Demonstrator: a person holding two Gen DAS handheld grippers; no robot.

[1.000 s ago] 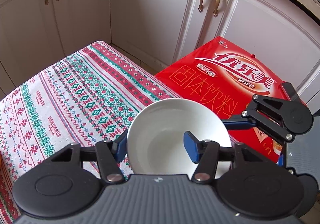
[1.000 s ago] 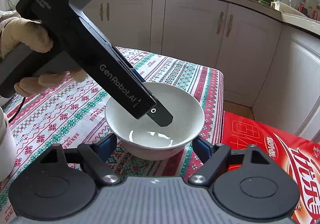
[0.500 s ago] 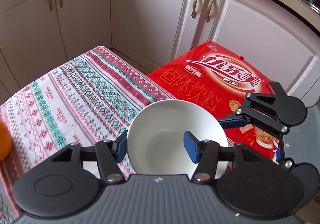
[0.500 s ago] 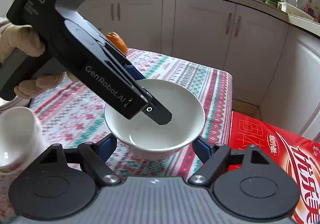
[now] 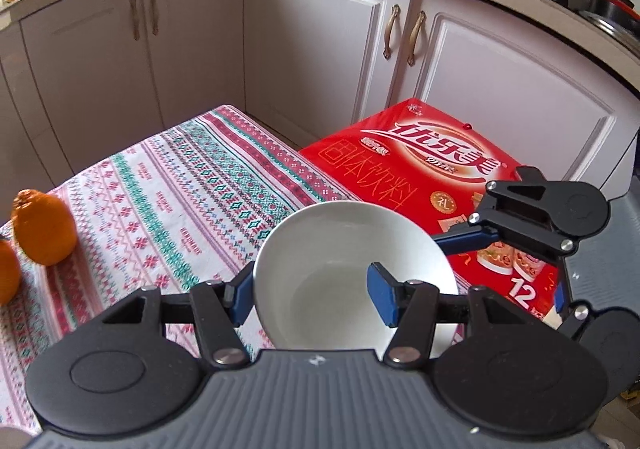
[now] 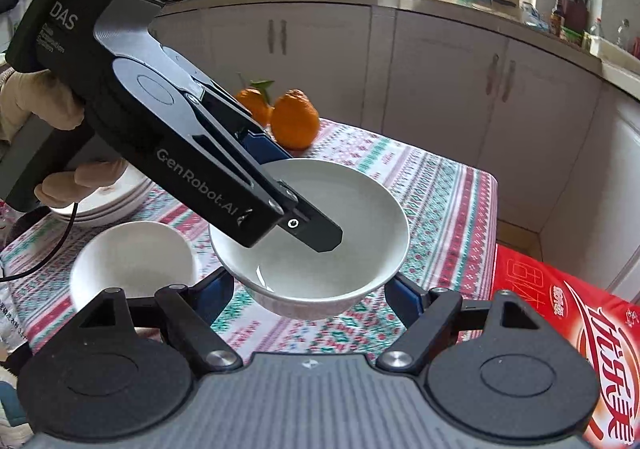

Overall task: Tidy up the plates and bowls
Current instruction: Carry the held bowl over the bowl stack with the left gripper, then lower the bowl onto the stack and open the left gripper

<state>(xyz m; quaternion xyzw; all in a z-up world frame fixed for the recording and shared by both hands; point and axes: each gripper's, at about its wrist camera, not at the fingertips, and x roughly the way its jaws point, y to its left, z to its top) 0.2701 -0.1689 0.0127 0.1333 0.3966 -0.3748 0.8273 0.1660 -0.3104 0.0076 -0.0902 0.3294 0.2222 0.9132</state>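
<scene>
A white bowl (image 5: 352,261) (image 6: 320,233) hangs above the patterned tablecloth (image 5: 172,201). My left gripper (image 5: 312,297) is shut on the bowl's rim, one finger inside, one outside; it also shows in the right wrist view (image 6: 288,185). My right gripper (image 6: 310,297) is open, its fingers on either side of the bowl's base, apart from it; it also shows in the left wrist view (image 5: 520,233). A second white bowl (image 6: 132,261) stands on the table at the left. A stack of white plates (image 6: 104,197) lies behind it.
Two oranges (image 6: 294,121) (image 5: 44,227) sit at the far side of the table. A red carton (image 5: 424,177) (image 6: 568,309) lies off the table's right edge. White kitchen cabinets (image 5: 320,49) ring the table.
The left gripper has lifted the bowl off the cloth and carried it left. The second bowl, plate stack and oranges have come into view. The right gripper stayed open around the bowl.
</scene>
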